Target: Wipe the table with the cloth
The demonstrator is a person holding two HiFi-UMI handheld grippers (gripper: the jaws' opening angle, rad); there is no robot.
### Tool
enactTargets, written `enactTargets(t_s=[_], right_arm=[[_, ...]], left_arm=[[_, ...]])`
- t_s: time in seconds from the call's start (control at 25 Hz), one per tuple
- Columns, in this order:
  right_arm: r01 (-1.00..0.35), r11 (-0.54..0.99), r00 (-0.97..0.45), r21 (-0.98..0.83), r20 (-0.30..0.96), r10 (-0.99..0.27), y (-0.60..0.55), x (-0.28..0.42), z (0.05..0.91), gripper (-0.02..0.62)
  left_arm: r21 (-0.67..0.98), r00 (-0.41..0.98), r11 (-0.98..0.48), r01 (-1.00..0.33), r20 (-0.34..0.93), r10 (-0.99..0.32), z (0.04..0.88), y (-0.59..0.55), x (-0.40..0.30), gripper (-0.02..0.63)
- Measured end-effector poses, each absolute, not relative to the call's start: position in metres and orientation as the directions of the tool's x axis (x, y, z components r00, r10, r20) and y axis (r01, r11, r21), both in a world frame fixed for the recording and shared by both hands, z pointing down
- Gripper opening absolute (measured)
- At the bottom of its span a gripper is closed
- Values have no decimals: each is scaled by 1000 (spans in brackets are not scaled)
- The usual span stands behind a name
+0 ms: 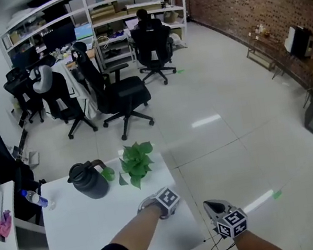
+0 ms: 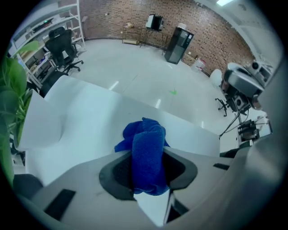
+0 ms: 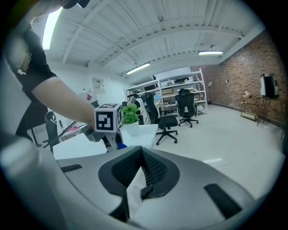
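My left gripper (image 1: pixel 157 207) points steeply down over the white table (image 1: pixel 85 228), near its right edge. It is shut on a bunched blue cloth (image 2: pixel 146 150), whose bundle sticks out past the jaws onto the tabletop (image 2: pixel 90 117). In the head view the cloth is hidden under the gripper. The right gripper view shows the left gripper's marker cube (image 3: pixel 108 119) with a bit of blue cloth (image 3: pixel 119 145) below it. My right gripper (image 1: pixel 213 207) hangs off the table's right side over the floor, its jaws shut with nothing between them (image 3: pixel 141 173).
A black jug (image 1: pixel 89 180) and a potted plant (image 1: pixel 136 161) stand at the table's far edge. A water bottle (image 1: pixel 35 198) lies on a side desk at the left. Black office chairs (image 1: pixel 119 95) stand beyond the table, with shelves behind them.
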State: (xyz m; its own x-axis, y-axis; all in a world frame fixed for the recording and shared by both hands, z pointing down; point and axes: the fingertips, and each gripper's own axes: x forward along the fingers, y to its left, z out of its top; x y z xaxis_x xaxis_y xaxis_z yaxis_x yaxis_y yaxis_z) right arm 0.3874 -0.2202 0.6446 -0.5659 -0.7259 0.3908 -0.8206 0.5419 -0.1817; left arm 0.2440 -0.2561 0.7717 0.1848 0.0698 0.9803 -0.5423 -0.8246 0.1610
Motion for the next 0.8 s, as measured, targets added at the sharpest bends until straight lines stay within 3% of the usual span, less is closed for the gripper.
enactTargets(t_s=[0.16, 0.48, 0.64, 0.8], right_arm=[[-824, 538, -562, -181, 390, -729, -224, 389, 646, 12], [-861, 480, -502, -169, 438, -746, -208, 423, 656, 12], [-871, 464, -484, -163, 447, -752, -205, 433, 657, 12], [-872, 463, -482, -161, 454, -750, -206, 434, 659, 12]], left_arm=[[238, 237, -825, -513, 963, 131, 775, -253, 247, 129], [117, 283, -735, -668, 953, -107, 764, -346, 238, 129], [115, 257, -729, -675, 963, -86, 770, -342, 232, 129], [118, 226, -797, -593, 974, -25, 770, -313, 238, 130]])
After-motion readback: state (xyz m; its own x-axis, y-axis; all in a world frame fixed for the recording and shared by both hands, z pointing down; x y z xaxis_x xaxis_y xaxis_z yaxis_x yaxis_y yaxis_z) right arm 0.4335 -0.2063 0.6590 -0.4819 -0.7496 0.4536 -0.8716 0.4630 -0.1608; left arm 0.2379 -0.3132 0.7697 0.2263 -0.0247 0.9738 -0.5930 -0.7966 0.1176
